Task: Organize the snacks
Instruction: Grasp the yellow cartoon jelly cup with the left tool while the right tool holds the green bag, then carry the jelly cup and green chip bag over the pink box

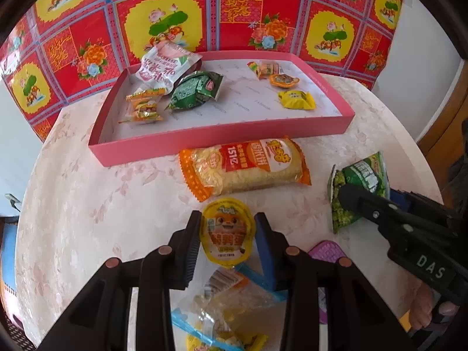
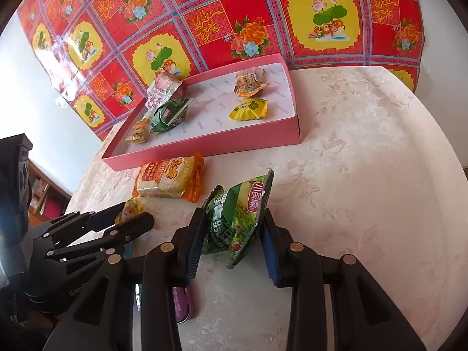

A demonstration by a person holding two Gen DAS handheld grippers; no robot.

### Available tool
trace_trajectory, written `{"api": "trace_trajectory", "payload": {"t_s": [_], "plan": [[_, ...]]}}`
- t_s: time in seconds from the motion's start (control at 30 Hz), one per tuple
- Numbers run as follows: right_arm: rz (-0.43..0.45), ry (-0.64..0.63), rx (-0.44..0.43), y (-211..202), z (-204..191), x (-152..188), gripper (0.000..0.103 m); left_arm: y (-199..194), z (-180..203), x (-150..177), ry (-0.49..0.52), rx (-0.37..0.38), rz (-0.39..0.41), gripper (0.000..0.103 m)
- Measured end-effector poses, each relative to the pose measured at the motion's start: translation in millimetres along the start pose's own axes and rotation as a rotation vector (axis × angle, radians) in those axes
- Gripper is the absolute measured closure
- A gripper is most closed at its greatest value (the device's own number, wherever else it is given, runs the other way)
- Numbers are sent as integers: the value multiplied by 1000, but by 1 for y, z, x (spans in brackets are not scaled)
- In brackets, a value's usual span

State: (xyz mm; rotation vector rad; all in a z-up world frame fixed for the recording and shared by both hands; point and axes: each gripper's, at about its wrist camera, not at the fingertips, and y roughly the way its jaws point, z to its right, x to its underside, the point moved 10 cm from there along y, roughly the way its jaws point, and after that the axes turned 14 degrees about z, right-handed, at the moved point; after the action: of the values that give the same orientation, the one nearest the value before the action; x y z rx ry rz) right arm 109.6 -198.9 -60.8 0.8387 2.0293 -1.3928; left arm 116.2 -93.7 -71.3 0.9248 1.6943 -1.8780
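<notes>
Right gripper (image 2: pixel 232 234) straddles green snack bag (image 2: pixel 234 219), jaws apart w/ gaps both sides; pink tray (image 2: pixel 204 146) ahead, left gripper (image 2: pixel 137 219) alongside.

The purple textured flat object (image 1: pixel 324 251) beside the round yellow sealed snack cup (image 1: pixel 226 231) is mostly hidden behind the left gripper (image 1: pixel 228 247), so its kind cannot be told. Nearer than that cup, a clear crinkled bag with blue edges (image 1: pixel 231 313) runs off the bottom edge. Right of the cup, the green pea packet (image 1: pixel 361 185) is partly covered by the right gripper's finger (image 1: pixel 365 207).
</notes>
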Motion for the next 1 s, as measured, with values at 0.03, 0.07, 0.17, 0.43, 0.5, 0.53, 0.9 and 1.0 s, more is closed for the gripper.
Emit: {"api": "trace_trajectory", "payload": {"t_s": [0.03,0.07,0.17,0.43,0.5,0.53,0.9,1.0], "plan": [[2,2,0,0,0,0,67,-3,-1,0,-4,-1,3,65],[2,2,0,0,0,0,67,-5,-1,0,-8,-4,5,65],[3,2,5,0,-1,0,67,-12,-2,-1,-25,-8,7,65],[1,-9,9,-7,-5,-4,69,-32,0,-11,-27,1,58,65],[9,3,1,-8,-6,-7,69,-35,0,-14,-33,5,73,65],[13,3,-1,-9,-7,-9,69,-37,-1,-16,-34,6,79,65],[64,-43,-25,-20,-24,-33,69,-48,-4,-35,-66,40,128,65],[79,-53,-33,-21,-30,-41,69,-49,-7,-41,-71,46,141,65]]}}
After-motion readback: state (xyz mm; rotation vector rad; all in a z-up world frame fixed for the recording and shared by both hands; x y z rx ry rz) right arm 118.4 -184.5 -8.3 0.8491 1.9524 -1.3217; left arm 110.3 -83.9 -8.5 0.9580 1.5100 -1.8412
